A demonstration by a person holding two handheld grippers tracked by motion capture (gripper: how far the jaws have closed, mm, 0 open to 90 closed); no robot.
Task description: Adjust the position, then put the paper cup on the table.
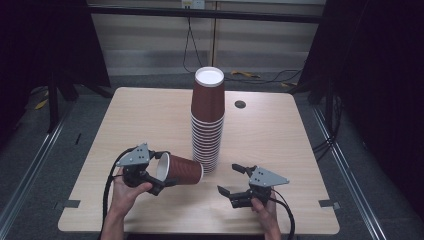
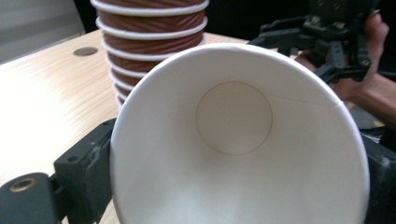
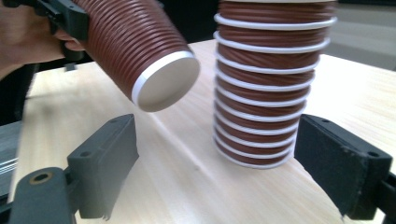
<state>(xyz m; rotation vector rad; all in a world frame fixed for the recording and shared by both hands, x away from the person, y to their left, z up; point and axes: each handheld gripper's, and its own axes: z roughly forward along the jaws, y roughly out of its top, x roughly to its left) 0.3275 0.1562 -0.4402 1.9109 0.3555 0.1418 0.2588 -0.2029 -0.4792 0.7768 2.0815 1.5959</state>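
Cup (image 1: 181, 170): on its side, clamped at the rim by left gripper (image 1: 161, 172)
Right gripper (image 1: 231, 179): jaws apart, empty
Stack (image 1: 207, 120): upright between the grippers

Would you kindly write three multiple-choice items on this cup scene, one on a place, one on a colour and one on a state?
1. Where is the single brown cup?
A. Between the jaws of the left tool, on its side
B. Upright on top of the stack
C. Inside the right tool

2. What colour is that cup's inside?
A. Brown
B. White
C. Black

3. How does the right tool stand?
A. Shut on the stack
B. Shut on the single cup
C. Open, holding nothing

Answers:
1. A: the high view shows the left tool clamped at the cup's rim, the cup lying sideways beside the stack of cups.
2. B: the left gripper view looks straight into a white interior.
3. C: the right gripper view shows its jaws wide apart over the bare wooden table.
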